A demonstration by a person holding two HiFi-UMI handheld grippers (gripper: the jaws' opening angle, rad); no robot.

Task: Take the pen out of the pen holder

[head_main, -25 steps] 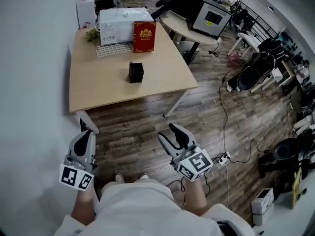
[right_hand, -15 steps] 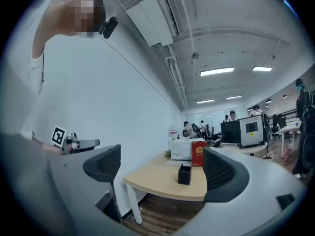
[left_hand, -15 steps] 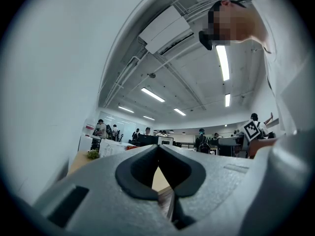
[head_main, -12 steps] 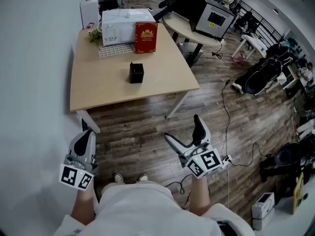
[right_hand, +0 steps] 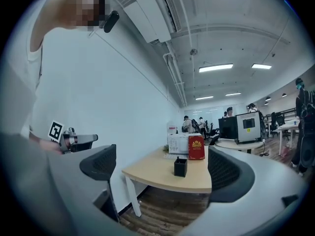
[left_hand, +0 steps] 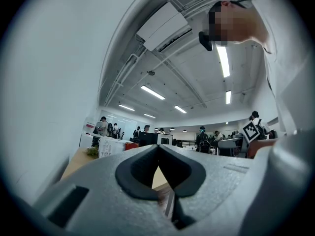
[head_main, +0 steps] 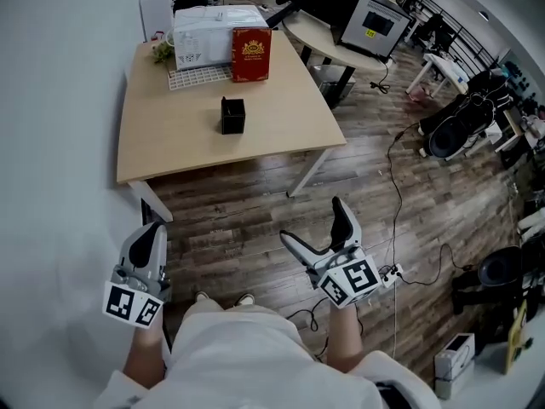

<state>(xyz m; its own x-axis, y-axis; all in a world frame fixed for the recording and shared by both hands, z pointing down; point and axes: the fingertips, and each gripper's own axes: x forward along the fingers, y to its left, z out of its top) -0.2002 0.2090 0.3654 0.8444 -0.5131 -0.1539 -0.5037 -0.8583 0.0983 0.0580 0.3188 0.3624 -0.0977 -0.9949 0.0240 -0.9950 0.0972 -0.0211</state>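
Note:
A black square pen holder (head_main: 232,115) stands near the middle of the light wood table (head_main: 183,152), far ahead of both grippers; a small dark tip shows above its rim. In the right gripper view the pen holder (right_hand: 180,167) appears between the jaws but well beyond them. My right gripper (head_main: 313,224) hovers over the wooden floor; its jaws are opening wide with nothing between them. My left gripper (head_main: 150,239) hangs near the wall at the left, its fingers (left_hand: 147,168) closed tip to tip and empty.
At the table's far end are a white appliance (head_main: 207,24), a red box (head_main: 251,55) and a small plant (head_main: 160,51). A round desk with a monitor (head_main: 375,25) stands to the right. Cables and a power strip (head_main: 392,273) lie on the floor. A white wall runs along the left.
My right gripper's jaws have spread from nearly closed to wide, and the gripper has shifted right. The table now sits a little farther up in the head view.

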